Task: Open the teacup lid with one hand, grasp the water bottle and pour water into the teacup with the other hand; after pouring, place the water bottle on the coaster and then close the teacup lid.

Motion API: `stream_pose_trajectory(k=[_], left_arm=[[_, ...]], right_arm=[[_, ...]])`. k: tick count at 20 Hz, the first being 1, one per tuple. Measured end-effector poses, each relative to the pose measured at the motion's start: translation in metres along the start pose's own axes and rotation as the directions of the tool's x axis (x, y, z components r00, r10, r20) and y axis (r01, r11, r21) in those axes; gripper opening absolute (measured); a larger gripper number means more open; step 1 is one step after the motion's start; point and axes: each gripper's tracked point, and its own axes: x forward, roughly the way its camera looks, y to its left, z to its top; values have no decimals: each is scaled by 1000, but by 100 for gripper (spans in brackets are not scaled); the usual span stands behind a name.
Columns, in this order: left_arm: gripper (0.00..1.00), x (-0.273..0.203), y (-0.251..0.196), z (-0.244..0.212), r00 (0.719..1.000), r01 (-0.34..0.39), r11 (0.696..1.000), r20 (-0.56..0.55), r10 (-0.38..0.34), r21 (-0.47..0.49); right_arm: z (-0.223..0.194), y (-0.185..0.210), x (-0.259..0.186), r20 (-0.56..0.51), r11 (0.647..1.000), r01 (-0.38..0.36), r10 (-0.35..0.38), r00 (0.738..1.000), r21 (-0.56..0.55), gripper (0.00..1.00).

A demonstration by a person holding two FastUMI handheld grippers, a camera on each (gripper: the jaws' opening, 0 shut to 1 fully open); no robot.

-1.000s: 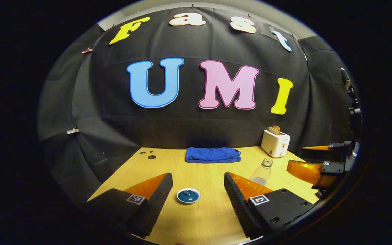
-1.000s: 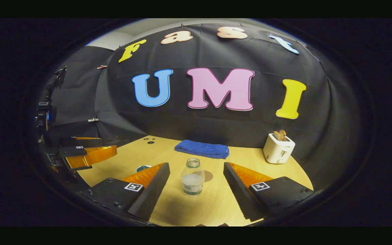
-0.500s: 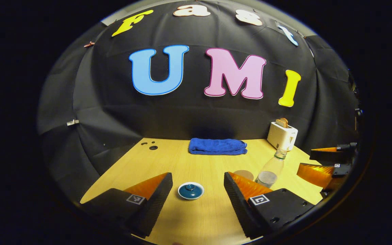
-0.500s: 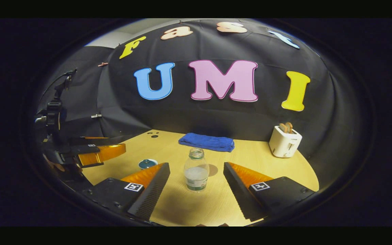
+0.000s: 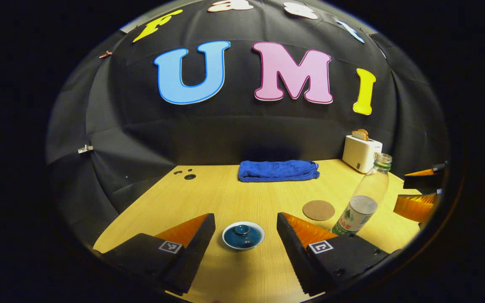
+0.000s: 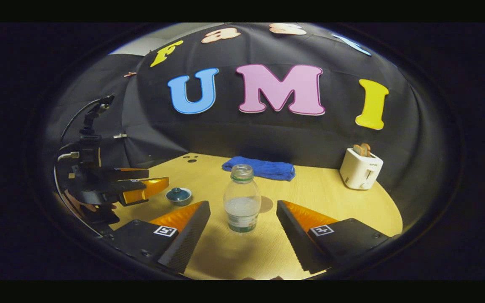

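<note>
In the left gripper view, the left gripper (image 5: 246,229) hangs over the wooden table (image 5: 225,198) with its two fingers spread wide and nothing between them pressed. The teacup (image 5: 243,236), a small blue cup with its lid (image 5: 242,229) seated on top, stands on the table in the gap between those fingers, at about 12 o'clock from the gripper and clear of both of them. At roughly 2 o'clock from the teacup lies the round brown coaster (image 5: 318,209), flat on the table, and just beyond it, nearer 3 o'clock, stands the water bottle (image 5: 363,201), uncapped and partly filled, beside the coaster and not on it. In the right gripper view, the right gripper (image 6: 243,214) is likewise released, fingers wide apart, with the water bottle (image 6: 242,198) upright in the gap at 12 o'clock; neither finger touches it. The teacup (image 6: 179,196) sits at about 10 o'clock from the bottle, well apart from it, just beside the tips of the left gripper (image 6: 158,185), which reaches in from 9 o'clock. A folded blue towel (image 5: 278,170) lies at the far edge of the table at 12 o'clock, and a white toaster (image 6: 360,169) stands at about 2 o'clock near the wall.
</note>
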Motion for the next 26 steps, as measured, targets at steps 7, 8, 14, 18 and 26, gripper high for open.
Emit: stream_pose_trajectory(k=[7, 8, 14, 18, 26], left_arm=[[80, 50, 5, -36, 999, 5, 1000, -34, -6, -15], [77, 53, 6, -37, 1000, 5, 1000, -28, -5, -19], [65, 69, 6, -52, 999, -1, 1000, -39, 0, -24], [55, 71, 5, -52, 1000, 10, 1000, -27, -10, 11], [30, 71, 5, -50, 1000, 20, 999, -18, -19, 27]], right_arm=[[-28, -4, 21, -30, 1000, 10, -10, 1000, 6, 98], [-30, -3, 23, -32, 1000, 8, -7, 999, 7, 98], [-40, 3, 33, -44, 1000, 7, -7, 999, 8, 98], [-43, 7, 39, -37, 1000, 1, -1, 999, 1, 98], [-42, 11, 54, -9, 1000, 10, -10, 1000, 8, 99]])
